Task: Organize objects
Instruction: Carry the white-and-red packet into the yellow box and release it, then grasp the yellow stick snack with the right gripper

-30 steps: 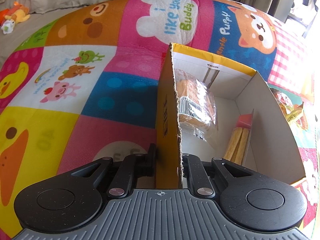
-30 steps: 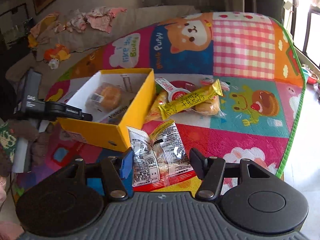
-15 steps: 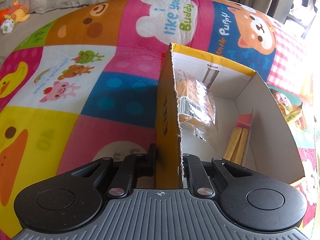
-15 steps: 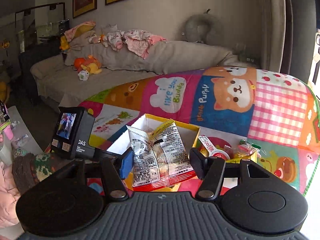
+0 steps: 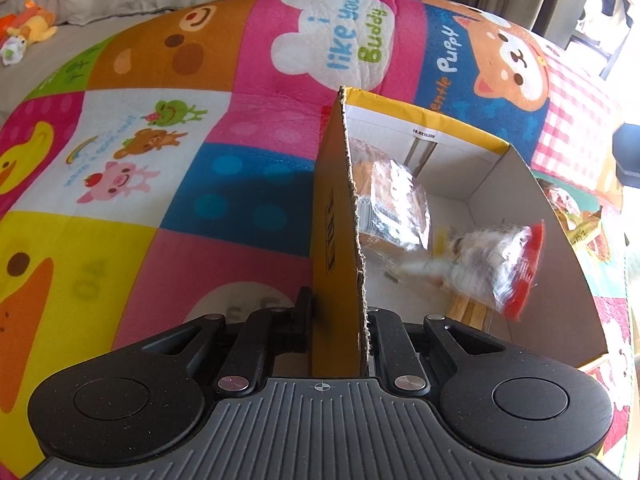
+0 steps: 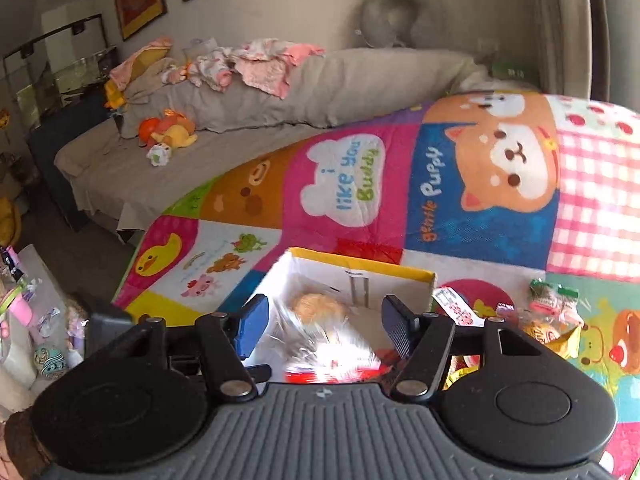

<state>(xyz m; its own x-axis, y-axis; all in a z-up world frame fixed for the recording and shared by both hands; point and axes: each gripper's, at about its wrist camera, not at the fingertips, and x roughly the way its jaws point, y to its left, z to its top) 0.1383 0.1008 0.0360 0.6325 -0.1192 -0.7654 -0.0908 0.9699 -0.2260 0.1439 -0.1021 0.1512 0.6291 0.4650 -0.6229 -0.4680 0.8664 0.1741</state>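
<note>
A yellow cardboard box [image 5: 334,216] with a white inside stands on the colourful play mat. My left gripper [image 5: 338,312] is shut on its near wall. Inside lie a wrapped bun [image 5: 396,204] and wooden sticks [image 5: 468,312]. A clear snack packet with a red edge [image 5: 496,264] is blurred in mid-air inside the box. In the right wrist view my right gripper [image 6: 324,326] is open above the box [image 6: 360,272], with the blurred packet [image 6: 332,356] below its fingers and apart from them.
Several snack packets [image 6: 552,316] lie on the mat [image 6: 344,184] right of the box. A sofa with clothes and plush toys [image 6: 168,132] stands behind. The left hand-held device's camera [image 6: 104,328] shows at the left.
My right gripper opened and let go of the snack packet, which is dropping into the box. The left gripper has kept its hold on the box wall.
</note>
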